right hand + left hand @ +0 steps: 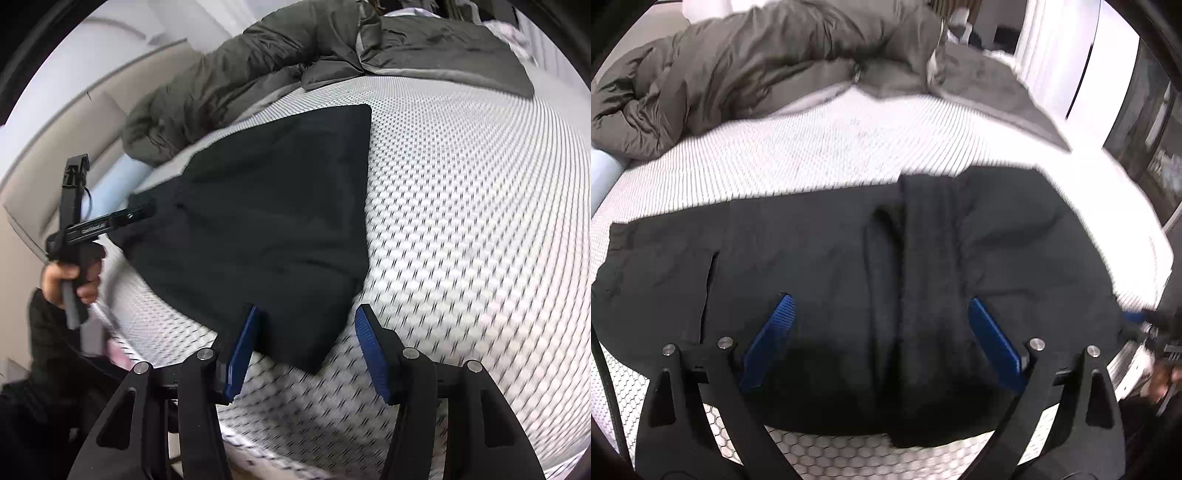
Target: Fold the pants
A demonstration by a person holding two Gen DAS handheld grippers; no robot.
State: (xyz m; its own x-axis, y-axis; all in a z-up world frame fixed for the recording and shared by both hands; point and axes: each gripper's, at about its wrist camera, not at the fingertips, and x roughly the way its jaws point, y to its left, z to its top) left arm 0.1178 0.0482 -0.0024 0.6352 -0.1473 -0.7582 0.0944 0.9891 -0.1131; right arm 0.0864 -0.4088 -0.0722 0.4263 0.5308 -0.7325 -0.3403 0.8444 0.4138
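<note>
pants (849,251): black, folded, flat at bed (820,147) near edge
left tool (882,336): wide, empty, over pants
right tool (304,345): half open, empty, at pants corner

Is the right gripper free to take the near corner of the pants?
Probably yes. The right gripper is open, with the corner of the pants between its fingers and only bare mattress around it.

Small white lettering on the left gripper (142,213) body, too blurred to read
</note>
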